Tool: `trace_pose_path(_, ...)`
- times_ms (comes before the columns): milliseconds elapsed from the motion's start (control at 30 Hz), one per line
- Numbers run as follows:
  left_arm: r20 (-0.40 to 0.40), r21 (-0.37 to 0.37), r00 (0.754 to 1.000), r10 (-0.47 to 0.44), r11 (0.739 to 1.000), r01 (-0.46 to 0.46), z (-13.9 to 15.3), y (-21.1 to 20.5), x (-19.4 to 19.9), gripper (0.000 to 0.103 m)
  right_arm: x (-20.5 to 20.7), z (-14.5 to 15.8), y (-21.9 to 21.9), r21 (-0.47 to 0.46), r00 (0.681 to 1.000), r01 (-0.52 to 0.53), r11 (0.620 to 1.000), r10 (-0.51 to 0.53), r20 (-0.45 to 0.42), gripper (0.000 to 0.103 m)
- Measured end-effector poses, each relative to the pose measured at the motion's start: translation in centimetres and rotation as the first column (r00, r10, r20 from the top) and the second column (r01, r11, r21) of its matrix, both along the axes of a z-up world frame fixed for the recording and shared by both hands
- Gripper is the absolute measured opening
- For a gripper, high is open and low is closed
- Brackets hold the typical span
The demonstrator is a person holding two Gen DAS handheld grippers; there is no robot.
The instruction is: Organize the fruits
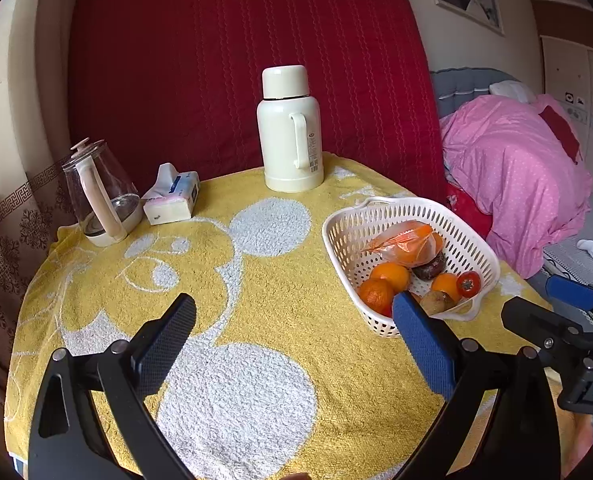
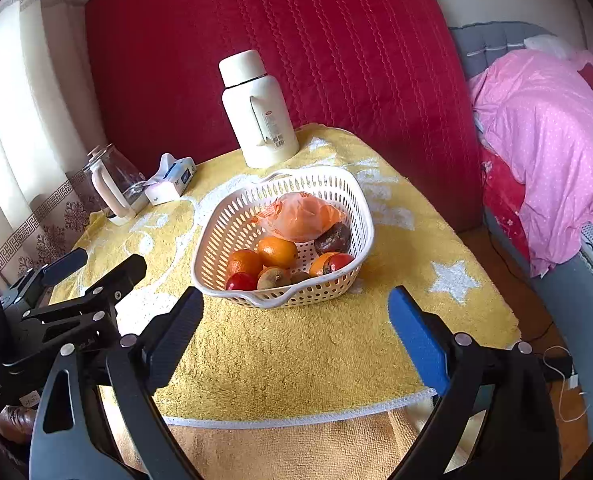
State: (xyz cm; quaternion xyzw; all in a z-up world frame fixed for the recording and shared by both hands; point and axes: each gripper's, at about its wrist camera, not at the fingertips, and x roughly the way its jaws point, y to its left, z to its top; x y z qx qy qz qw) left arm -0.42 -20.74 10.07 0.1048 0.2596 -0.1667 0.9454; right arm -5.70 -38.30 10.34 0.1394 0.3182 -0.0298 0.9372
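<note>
A white perforated basket point(image 1: 468, 240) point(image 2: 352, 196) stands on the yellow towel at the table's right side. It holds oranges point(image 1: 390, 276) point(image 2: 277, 251), red tomato-like fruits point(image 1: 468, 283) point(image 2: 241, 282), kiwis point(image 1: 437, 302) point(image 2: 274, 278), a dark purple fruit point(image 2: 333, 238) and an orange plastic bag point(image 1: 406, 242) point(image 2: 302, 216). My left gripper point(image 1: 294, 318) is open and empty, above the towel left of the basket. My right gripper point(image 2: 296, 308) is open and empty, just in front of the basket. Each gripper shows at the edge of the other's view.
A cream thermos point(image 1: 288, 128) point(image 2: 258, 110) stands at the back of the table. A glass kettle point(image 1: 100, 196) point(image 2: 114, 184) and a tissue pack point(image 1: 172, 198) point(image 2: 170, 179) sit at back left. A red cushion point(image 1: 236, 60) backs the table. A bed with a pink quilt point(image 1: 512, 176) lies right.
</note>
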Motion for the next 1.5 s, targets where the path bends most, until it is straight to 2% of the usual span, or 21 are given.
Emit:
trace_pose_path(233, -0.001, -0.010, 1.000, 0.024, 1.000, -0.024, -0.1, 0.7, -0.2, 0.098, 0.0, 0.4, 1.6, -0.108, 1.000, 0.019, 0.994, -0.017, 0.015, 0.098)
trace_pose_path(1067, 0.029, 0.008, 0.999, 0.046, 0.999, -0.046, 0.1, 1.7, -0.4, 0.098, 0.8, 0.1, 2.4, -0.124, 0.999, 0.038, 0.991, -0.037, 0.017, 0.099)
trace_pose_path(1500, 0.029, 0.031, 0.996, 0.081, 0.996, -0.082, -0.5, 2.1, 0.0, 0.098, 2.0, -0.8, 2.2, -0.202, 0.989, 0.127, 0.971, -0.141, -0.054, 0.099)
